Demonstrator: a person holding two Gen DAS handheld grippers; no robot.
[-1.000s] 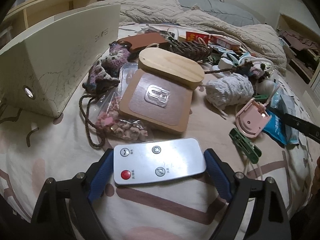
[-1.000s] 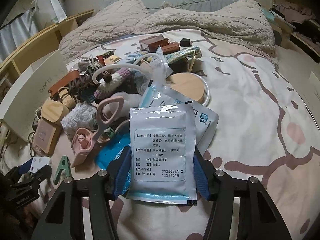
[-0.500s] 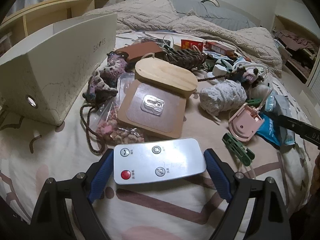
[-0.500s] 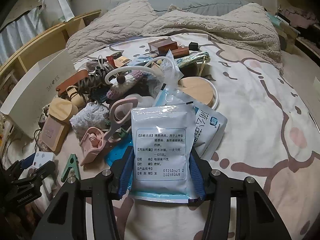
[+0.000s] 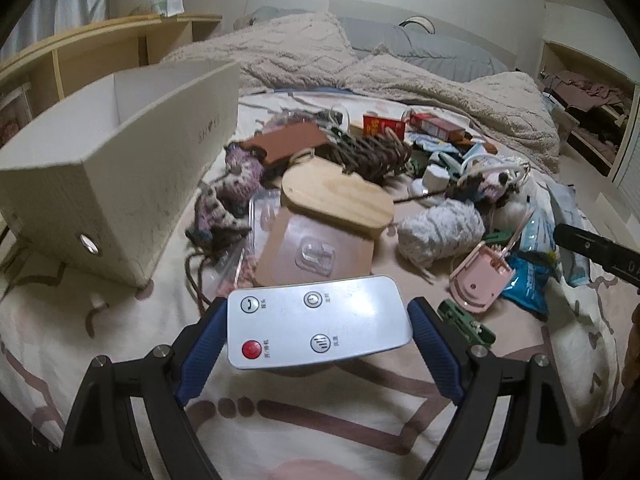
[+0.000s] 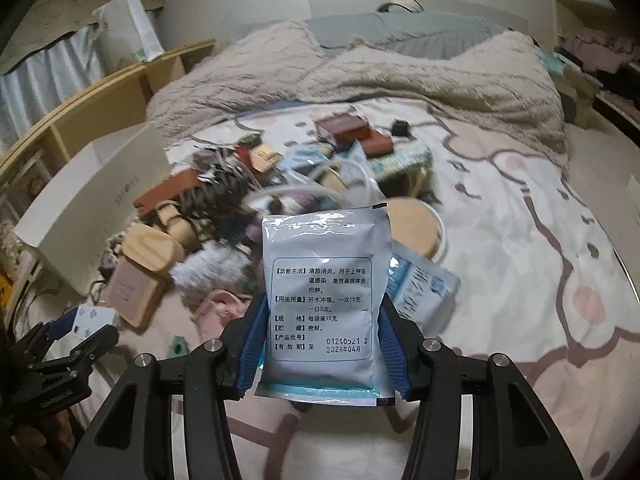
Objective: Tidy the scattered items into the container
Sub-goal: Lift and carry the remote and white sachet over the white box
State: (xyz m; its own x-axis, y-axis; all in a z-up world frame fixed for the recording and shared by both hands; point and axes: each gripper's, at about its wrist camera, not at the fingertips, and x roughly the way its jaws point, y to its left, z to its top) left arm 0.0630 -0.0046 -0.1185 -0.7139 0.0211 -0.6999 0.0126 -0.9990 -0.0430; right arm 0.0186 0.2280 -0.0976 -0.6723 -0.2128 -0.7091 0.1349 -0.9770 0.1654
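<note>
My left gripper (image 5: 316,344) is shut on a silver remote control (image 5: 318,320) with a red button, held above the bedsheet. My right gripper (image 6: 322,344) is shut on a pale blue medicine sachet (image 6: 322,288) with printed text, lifted above the pile. The open cream box (image 5: 120,184) stands at the left of the bed; it also shows in the right wrist view (image 6: 96,208). The left gripper and remote (image 6: 86,320) show at lower left in the right wrist view.
A heap of items lies mid-bed: a wooden lid (image 5: 336,196), a brown card with a hook (image 5: 316,252), a yarn ball (image 5: 440,228), a pink case (image 5: 480,280), a green clip (image 5: 466,322), more sachets (image 6: 420,284). A blanket (image 6: 400,88) lies behind.
Both grippers have risen with their loads; the remote and the sachet sit higher above the sheet. The view has tilted up, and the box's open top shows now.
</note>
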